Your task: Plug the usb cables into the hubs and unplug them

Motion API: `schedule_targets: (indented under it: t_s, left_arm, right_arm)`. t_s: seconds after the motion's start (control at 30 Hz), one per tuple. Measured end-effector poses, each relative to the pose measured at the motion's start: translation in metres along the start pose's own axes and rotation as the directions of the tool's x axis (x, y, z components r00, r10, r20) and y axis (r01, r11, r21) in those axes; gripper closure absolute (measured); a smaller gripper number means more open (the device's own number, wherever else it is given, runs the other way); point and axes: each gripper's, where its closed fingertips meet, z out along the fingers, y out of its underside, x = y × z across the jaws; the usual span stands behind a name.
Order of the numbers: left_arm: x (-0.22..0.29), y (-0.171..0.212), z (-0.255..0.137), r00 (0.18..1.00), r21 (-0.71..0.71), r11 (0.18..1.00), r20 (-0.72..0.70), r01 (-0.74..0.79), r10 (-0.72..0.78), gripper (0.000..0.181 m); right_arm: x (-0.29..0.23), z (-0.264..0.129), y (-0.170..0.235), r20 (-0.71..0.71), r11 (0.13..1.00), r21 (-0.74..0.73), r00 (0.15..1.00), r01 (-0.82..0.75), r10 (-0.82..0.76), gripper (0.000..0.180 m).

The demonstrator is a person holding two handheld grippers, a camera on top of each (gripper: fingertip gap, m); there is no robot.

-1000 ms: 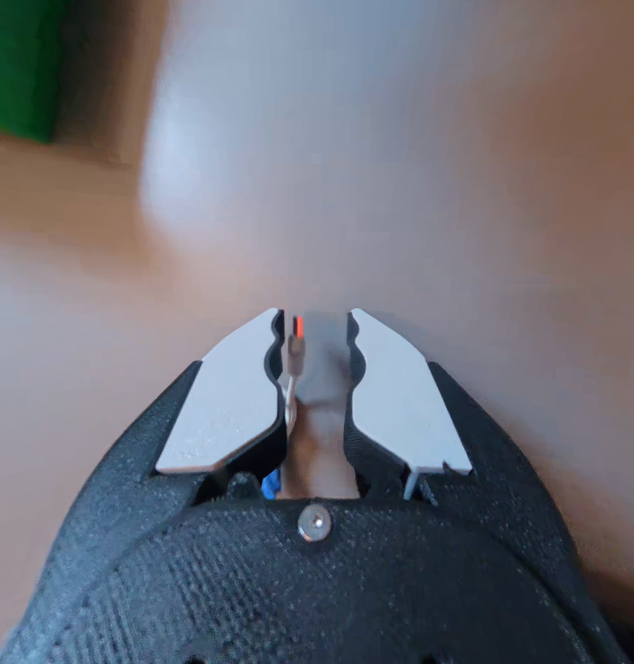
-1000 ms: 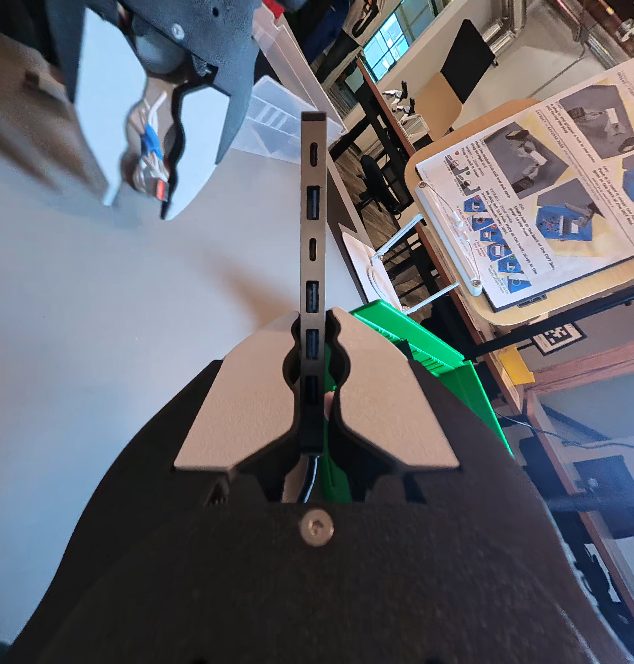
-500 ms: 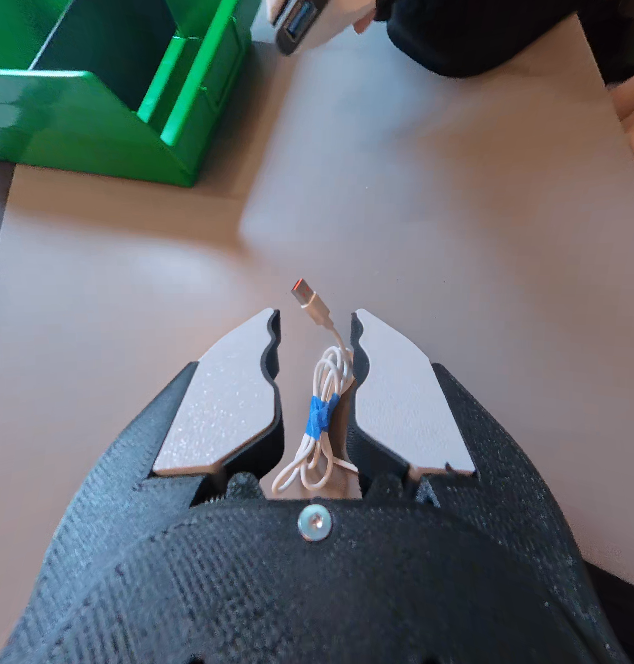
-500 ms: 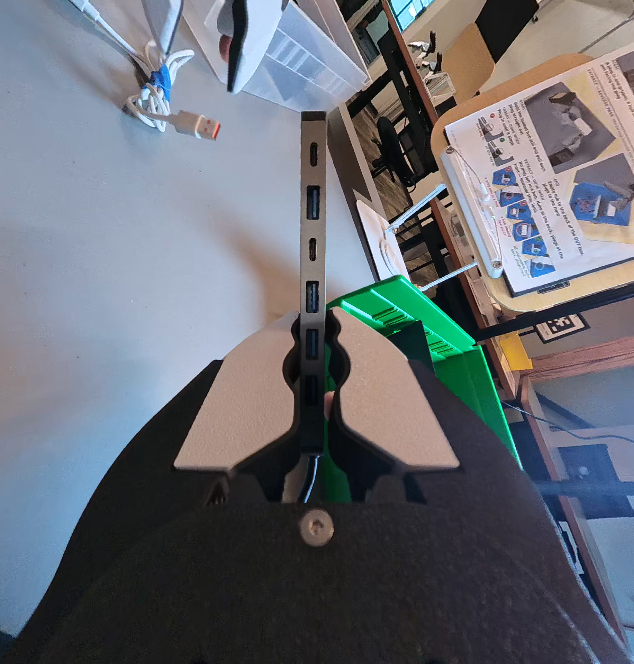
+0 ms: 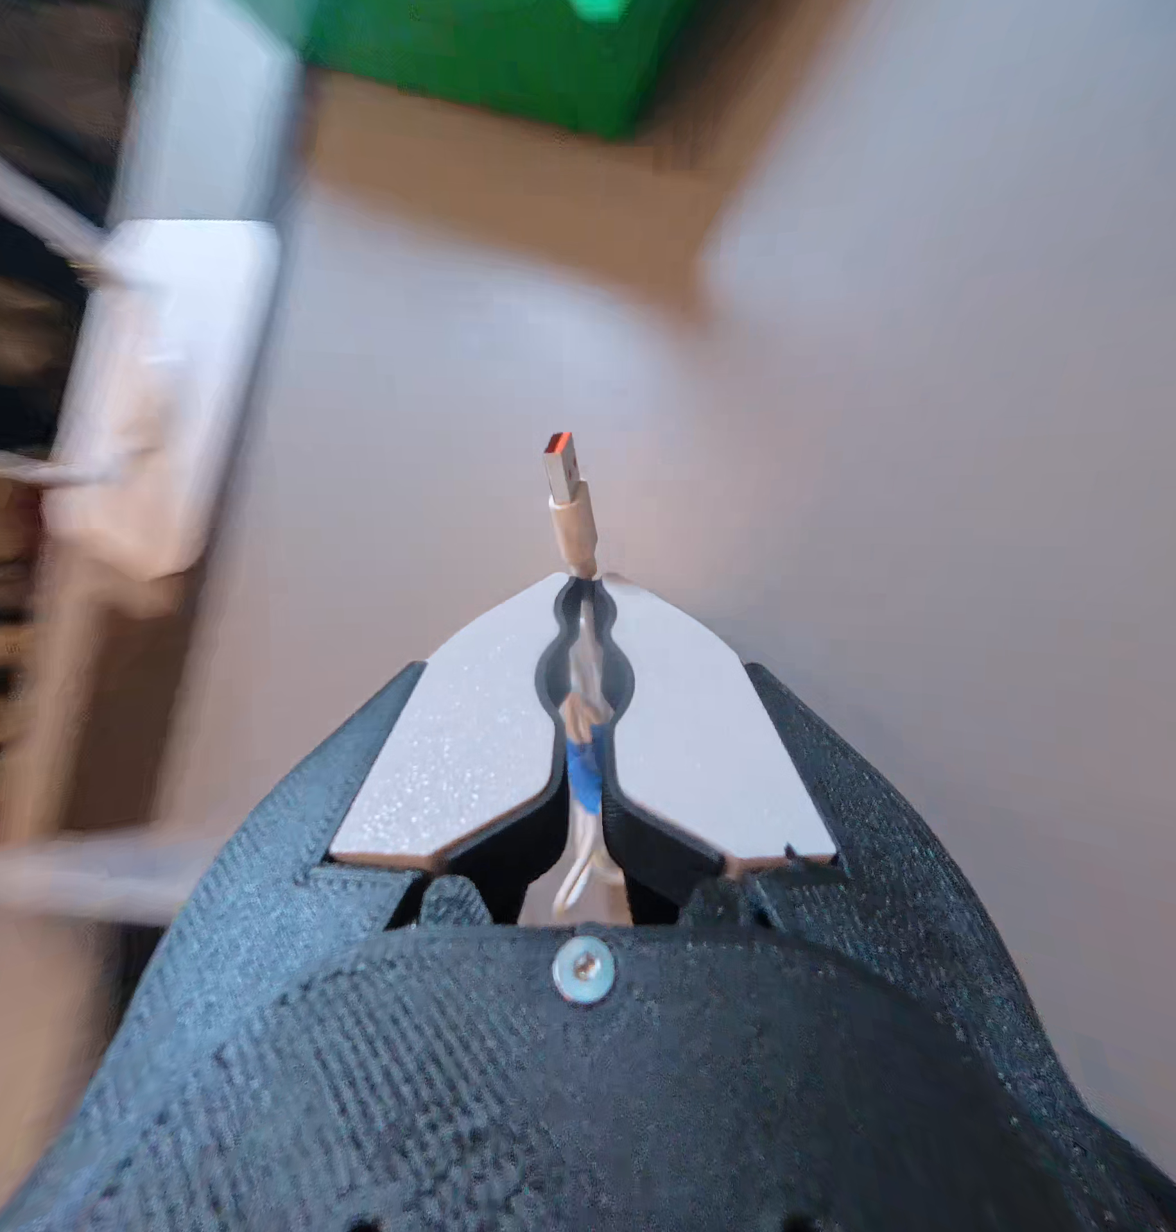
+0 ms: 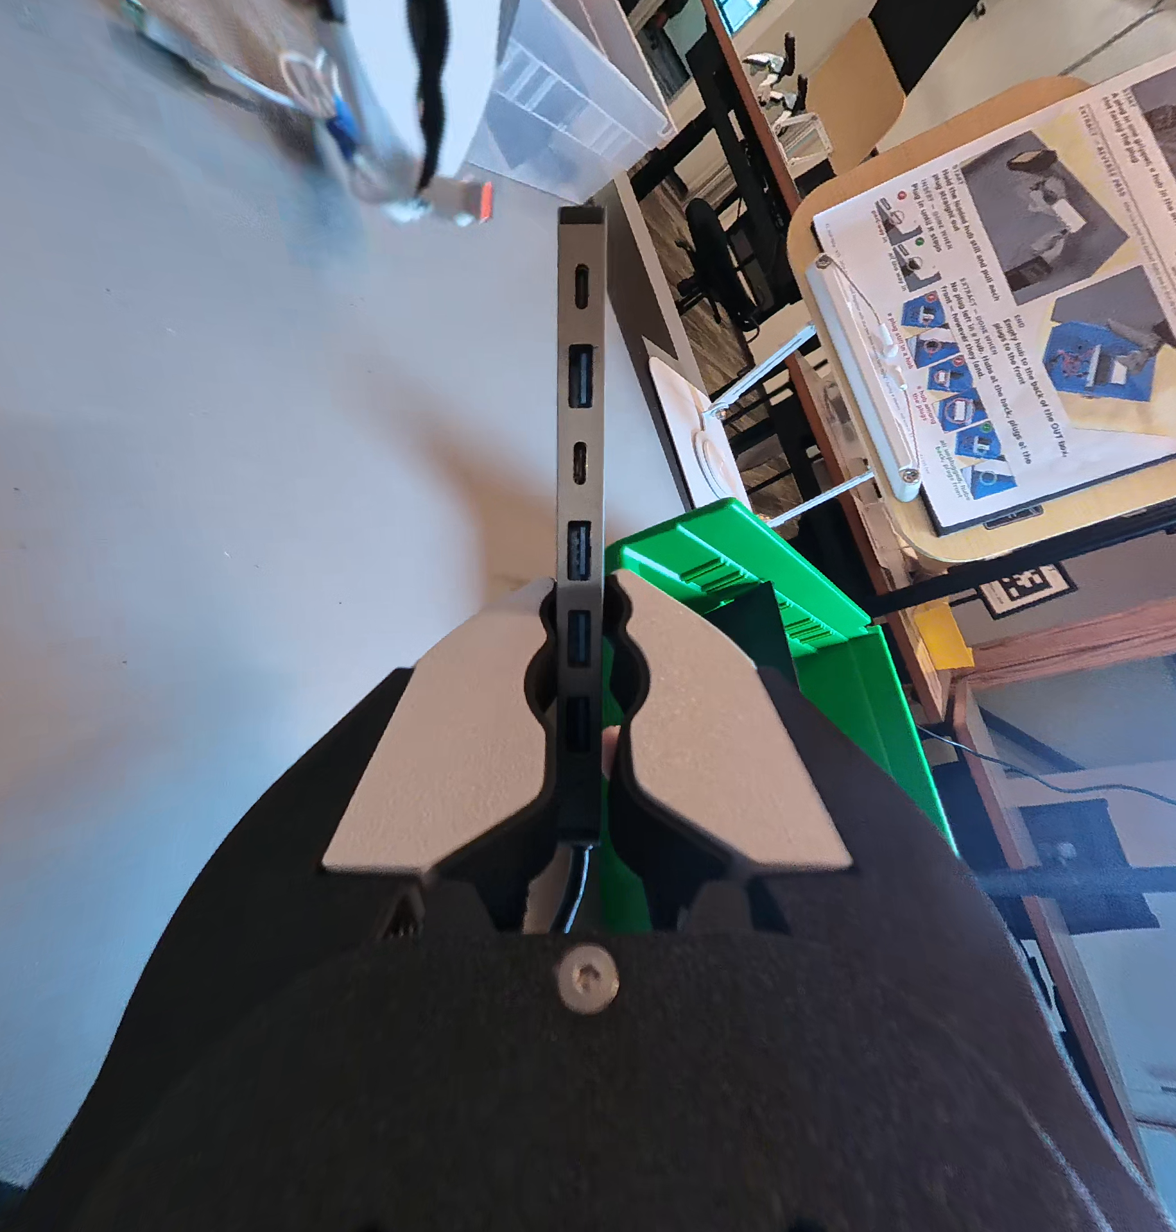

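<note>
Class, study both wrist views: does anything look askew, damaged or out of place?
Nothing looks damaged. The left claw is shut on the white USB cable, whose plug leans slightly left of the claw's line. The right claw grips the grey hub squarely, every visible port empty.

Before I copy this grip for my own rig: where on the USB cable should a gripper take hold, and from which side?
Judging by the left gripper, grip the USB cable at the sleeve just behind the metal plug, coming from behind along its axis. That seems best: the plug juts straight ahead, free for insertion.
</note>
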Motion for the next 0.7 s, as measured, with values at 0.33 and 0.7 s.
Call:
schedule_targets:
  t_s: [0.33,0.7]
  left_arm:
    - [0.078,0.002,-0.005,0.998,-0.175,0.983,-0.05,-0.055,0.047,0.143]
    - [0.013,0.013,-0.046,0.962,-0.178,0.962,-0.219,-0.207,0.166,0.149]
  right_arm:
    - [0.01,-0.007,-0.003,-0.044,1.0,0.003,0.999,0.005,-0.005,0.168]
    - [0.01,-0.006,-0.002,-0.031,0.999,0.014,0.999,-0.03,0.031,0.168]
